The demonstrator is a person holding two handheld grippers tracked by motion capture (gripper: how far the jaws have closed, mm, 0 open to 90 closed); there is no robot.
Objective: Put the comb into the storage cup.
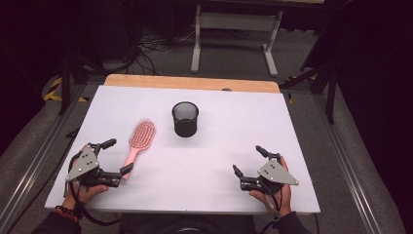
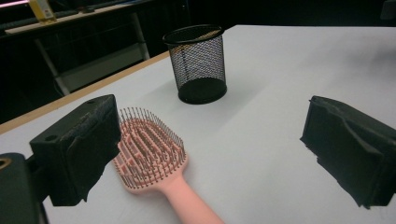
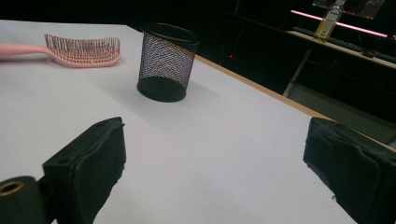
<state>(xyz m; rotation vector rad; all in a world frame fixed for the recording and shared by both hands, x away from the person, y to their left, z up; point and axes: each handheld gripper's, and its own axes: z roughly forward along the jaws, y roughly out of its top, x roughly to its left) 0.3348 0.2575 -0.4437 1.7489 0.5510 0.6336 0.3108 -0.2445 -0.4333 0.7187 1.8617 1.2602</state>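
Pink brush (image 2: 152, 161): smooth, slightly glossy plastic. Black cup (image 2: 198, 63): matt wire mesh. White table (image 1: 219, 170) top: matt, smooth, with a wooden edge.

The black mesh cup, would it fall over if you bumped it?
Probably, if bumped near the rim: the black mesh cup stands upright, taller than wide, and its wire mesh looks light. It looks empty, so a low nudge would likely just slide it along the smooth white table.
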